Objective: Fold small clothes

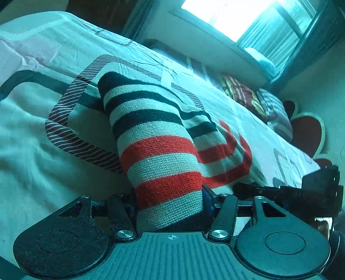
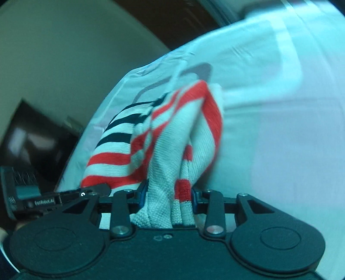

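Note:
A knitted garment with red, white and black stripes (image 1: 159, 137) lies on a bed and rises into both grippers. My left gripper (image 1: 170, 204) is shut on one end of the striped garment, the cloth bunched between its jaws. My right gripper (image 2: 168, 198) is shut on another part of the same garment (image 2: 172, 133), which hangs in folds from it above the bed. The right gripper also shows at the right edge of the left wrist view (image 1: 319, 189), and the left gripper at the left edge of the right wrist view (image 2: 28, 193).
The bed has a pale printed sheet (image 1: 32, 133) with dark outlined shapes. Folded patterned cloths (image 1: 254, 99) lie near the far edge of the bed. A window (image 1: 258, 19) is beyond. A dark piece of furniture (image 2: 32, 137) stands beside the bed.

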Motion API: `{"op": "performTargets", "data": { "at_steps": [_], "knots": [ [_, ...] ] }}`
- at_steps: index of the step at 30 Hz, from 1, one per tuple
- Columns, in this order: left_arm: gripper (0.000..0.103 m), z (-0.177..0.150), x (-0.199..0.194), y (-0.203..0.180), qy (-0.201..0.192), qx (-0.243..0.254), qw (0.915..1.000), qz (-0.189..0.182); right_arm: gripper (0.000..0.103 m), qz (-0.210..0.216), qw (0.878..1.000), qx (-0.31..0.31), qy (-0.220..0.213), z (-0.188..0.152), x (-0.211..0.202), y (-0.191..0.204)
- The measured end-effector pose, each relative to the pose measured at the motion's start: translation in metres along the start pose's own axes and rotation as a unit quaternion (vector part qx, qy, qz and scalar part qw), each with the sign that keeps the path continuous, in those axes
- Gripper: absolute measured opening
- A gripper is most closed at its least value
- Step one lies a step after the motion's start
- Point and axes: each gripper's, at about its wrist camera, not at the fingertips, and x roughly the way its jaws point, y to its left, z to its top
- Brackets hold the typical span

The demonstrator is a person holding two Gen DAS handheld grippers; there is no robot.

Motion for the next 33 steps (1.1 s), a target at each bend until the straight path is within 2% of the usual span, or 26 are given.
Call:
{"op": "performTargets", "data": {
  "at_steps": [2, 5, 7, 10, 12, 15, 16, 17, 19, 26, 28, 29, 30, 31, 32, 33],
  "knots": [
    [0.057, -0.001, 0.003, -0.004, -0.006, 0.011, 0.9999, 0.004, 0.035, -0.004, 1.000, -0.005, -0.004, -0.002, -0.005, 0.000],
    [0.054, 0.002, -0.002, -0.013, -0.017, 0.044, 0.9988, 0.011, 0.033, -0.011, 0.999, -0.037, -0.013, -0.008, -0.013, 0.022],
    [0.053, 0.012, -0.008, -0.027, -0.032, 0.090, 0.9954, 0.007, 0.033, 0.004, 0.997, -0.062, -0.037, -0.010, -0.026, 0.038],
    [0.053, 0.023, -0.013, -0.033, -0.049, 0.114, 0.9921, -0.018, 0.033, -0.001, 0.995, -0.079, -0.069, -0.013, -0.042, 0.053],
    [0.053, 0.032, -0.008, -0.031, -0.034, 0.114, 0.9924, -0.033, 0.033, -0.005, 0.995, -0.056, -0.082, -0.013, -0.049, 0.050],
    [0.054, 0.034, 0.017, -0.026, 0.025, 0.114, 0.9930, -0.017, 0.033, -0.039, 0.997, -0.024, -0.064, -0.017, -0.037, 0.037],
    [0.066, 0.030, 0.028, -0.024, 0.044, 0.113, 0.9926, 0.001, 0.036, -0.068, 0.997, -0.008, -0.039, -0.019, -0.026, 0.026],
    [0.083, 0.027, 0.031, -0.022, 0.034, 0.106, 0.9936, 0.017, 0.037, -0.069, 0.997, 0.008, -0.026, -0.022, -0.019, 0.015],
    [0.092, 0.023, 0.031, -0.018, 0.019, 0.092, 0.9950, 0.034, 0.035, -0.040, 0.998, 0.031, -0.034, -0.021, -0.022, 0.002],
    [0.093, -0.005, -0.001, -0.012, -0.007, 0.072, 0.9967, 0.037, 0.043, -0.050, 0.998, 0.030, 0.008, -0.014, -0.032, 0.004],
    [0.093, -0.012, -0.014, -0.010, -0.015, 0.057, 0.9980, 0.024, 0.051, -0.052, 0.998, 0.040, 0.004, -0.022, -0.054, 0.010],
    [0.093, -0.017, -0.021, -0.010, -0.018, 0.058, 0.9980, 0.015, 0.063, -0.049, 0.998, 0.040, -0.001, -0.024, -0.056, 0.011],
    [0.093, -0.025, -0.024, -0.010, -0.016, 0.065, 0.9976, 0.015, 0.068, -0.039, 0.998, 0.047, -0.001, -0.029, -0.058, 0.011],
    [0.093, -0.031, -0.024, -0.010, -0.007, 0.075, 0.9966, 0.034, 0.069, -0.031, 0.998, 0.055, 0.010, -0.033, -0.056, 0.010],
    [0.093, -0.035, -0.022, -0.010, 0.002, 0.080, 0.9957, 0.046, 0.066, -0.040, 0.998, 0.051, 0.020, -0.038, -0.053, 0.009],
    [0.093, -0.037, -0.022, -0.007, 0.003, 0.072, 0.9965, 0.042, 0.062, -0.044, 0.997, 0.054, 0.018, -0.041, -0.051, 0.008]
  ]
}}
